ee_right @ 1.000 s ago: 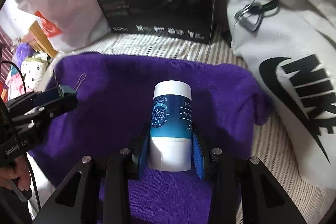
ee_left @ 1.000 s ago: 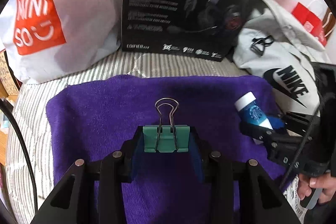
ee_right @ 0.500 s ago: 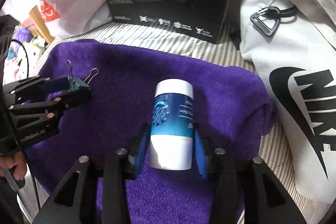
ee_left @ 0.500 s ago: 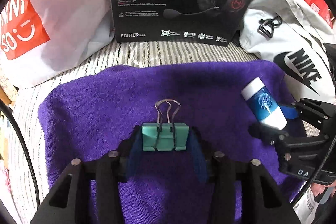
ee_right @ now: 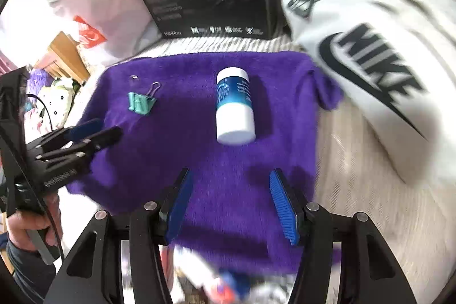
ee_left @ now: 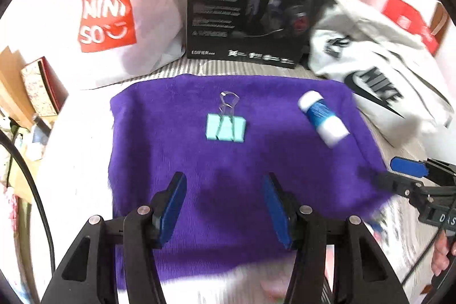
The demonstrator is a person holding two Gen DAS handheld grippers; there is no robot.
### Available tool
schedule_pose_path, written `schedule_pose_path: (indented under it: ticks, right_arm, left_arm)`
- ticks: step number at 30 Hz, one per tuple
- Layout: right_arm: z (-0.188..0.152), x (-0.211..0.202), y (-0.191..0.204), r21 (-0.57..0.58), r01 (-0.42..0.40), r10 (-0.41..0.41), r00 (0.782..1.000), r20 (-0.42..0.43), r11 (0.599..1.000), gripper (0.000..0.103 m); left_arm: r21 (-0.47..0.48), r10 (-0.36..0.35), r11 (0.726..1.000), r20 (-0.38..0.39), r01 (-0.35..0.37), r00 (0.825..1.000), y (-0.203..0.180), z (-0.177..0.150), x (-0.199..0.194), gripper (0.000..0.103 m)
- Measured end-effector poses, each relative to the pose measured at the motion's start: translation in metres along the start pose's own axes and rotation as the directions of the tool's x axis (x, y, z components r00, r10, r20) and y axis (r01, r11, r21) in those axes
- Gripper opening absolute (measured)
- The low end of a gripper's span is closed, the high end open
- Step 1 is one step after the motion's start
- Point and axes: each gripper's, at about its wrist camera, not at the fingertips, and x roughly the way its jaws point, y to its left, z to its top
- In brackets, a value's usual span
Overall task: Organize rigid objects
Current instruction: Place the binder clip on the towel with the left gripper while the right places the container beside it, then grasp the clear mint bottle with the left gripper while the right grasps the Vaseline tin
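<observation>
clip ahead of opening left tongs, seemingly untouched

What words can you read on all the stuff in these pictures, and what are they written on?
"NINI SO", as it reads: red patch on the white plastic bag.
"NIKE" with a swoosh: white cloth bag.
"EDIFIER": bottom edge of the black headset box.
"D" and a further letter, cut off: body of the right gripper.
Small print on the box, the blue-and-white tube and the left gripper: too blurred to read.
</observation>
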Motion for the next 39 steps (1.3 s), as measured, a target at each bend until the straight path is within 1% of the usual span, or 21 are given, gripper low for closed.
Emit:
schedule_pose_path:
  ticks: [3,5,7,10,11,13,14,16,18,22,25,27,28,31,33,35,37,39]
  right_arm:
    - [-0.028,-0.032,0.0,0.012,0.011,-0.012,0.999,0.039,1.0,0.059]
    - [-0.049,-0.05,-0.002,0.027,0.014,-0.016,0.998,0.06,1.0,0.062]
    - [-0.07,-0.063,-0.004,0.044,0.016,-0.019,0.997,0.071,0.999,0.062]
    - [-0.1,-0.08,-0.004,0.064,0.039,-0.044,0.997,0.071,0.997,0.062]
    - [-0.109,-0.084,-0.003,0.069,0.048,-0.053,0.996,0.07,0.996,0.062]
    - [-0.123,-0.091,-0.001,0.077,0.061,-0.067,0.996,0.066,0.995,0.062]
    - [-0.131,-0.095,-0.001,0.078,0.064,-0.069,0.995,0.068,0.995,0.062]
    - [-0.143,-0.1,0.001,0.075,0.064,-0.07,0.995,0.071,0.995,0.062]
    - [-0.153,-0.102,0.002,0.073,0.075,-0.08,0.995,0.065,0.995,0.062]
    - [-0.166,-0.1,0.003,0.077,0.099,-0.104,0.993,0.053,0.992,0.062]
    - [-0.172,-0.096,0.005,0.075,0.077,-0.081,0.996,0.046,0.994,0.062]
    - [-0.175,-0.093,0.005,0.072,0.07,-0.073,0.997,0.038,0.995,0.062]
    - [-0.176,-0.091,0.005,0.071,0.07,-0.072,0.997,0.035,0.995,0.062]
    - [-0.177,-0.088,0.004,0.069,0.063,-0.065,0.997,0.032,0.996,0.062]
    - [-0.176,-0.083,0.001,0.074,0.051,-0.053,0.998,0.027,0.996,0.062]
    - [-0.173,-0.078,-0.002,0.087,0.048,-0.05,0.999,0.021,0.995,0.062]
    - [-0.171,-0.073,-0.006,0.099,0.039,-0.042,0.999,0.023,0.994,0.062]
    - [-0.166,-0.067,-0.01,0.108,0.031,-0.034,0.999,0.023,0.994,0.062]
  left_arm:
    - [-0.015,-0.047,0.999,-0.017,0.047,0.999,-0.013,-0.028,-0.022,0.054]
    - [-0.026,-0.064,0.998,-0.035,0.064,0.997,-0.016,-0.048,-0.033,0.054]
    - [-0.051,-0.071,0.996,-0.056,0.068,0.996,-0.021,-0.065,-0.034,0.054]
    - [-0.079,-0.111,0.992,-0.11,0.103,0.988,-0.031,-0.082,-0.025,0.054]
    - [-0.076,-0.108,0.992,-0.122,0.099,0.987,-0.035,-0.087,-0.023,0.054]
    - [-0.046,-0.058,0.998,-0.138,0.052,0.989,-0.042,-0.091,-0.014,0.054]
    - [-0.036,-0.042,0.999,-0.148,0.037,0.988,-0.044,-0.093,-0.011,0.057]
    - [-0.044,-0.054,0.998,-0.162,0.047,0.985,-0.046,-0.094,-0.007,0.057]
    - [-0.032,-0.043,0.999,-0.183,0.038,0.982,-0.049,-0.093,-0.001,0.057]
    - [0.016,-0.004,1.0,-0.182,0.007,0.983,-0.053,-0.094,-0.002,0.057]
    - [0.041,0.034,0.999,-0.196,-0.027,0.98,-0.047,-0.106,-0.005,0.057]
    - [0.071,0.071,0.996,-0.174,-0.059,0.982,-0.043,-0.114,-0.01,0.057]
    - [0.071,0.077,0.995,-0.173,-0.065,0.982,-0.04,-0.116,-0.011,0.057]
    - [0.069,0.051,0.997,-0.159,-0.041,0.986,-0.037,-0.113,-0.012,0.056]
    - [0.083,0.046,0.996,-0.152,-0.034,0.987,-0.038,-0.109,-0.009,0.056]
    - [0.112,0.057,0.993,-0.149,-0.041,0.987,-0.04,-0.104,-0.005,0.056]
    - [0.14,0.056,0.99,-0.143,-0.036,0.988,-0.043,-0.104,-0.004,0.053]
    - [0.177,0.029,0.984,-0.119,-0.007,0.992,-0.047,-0.107,-0.005,0.039]
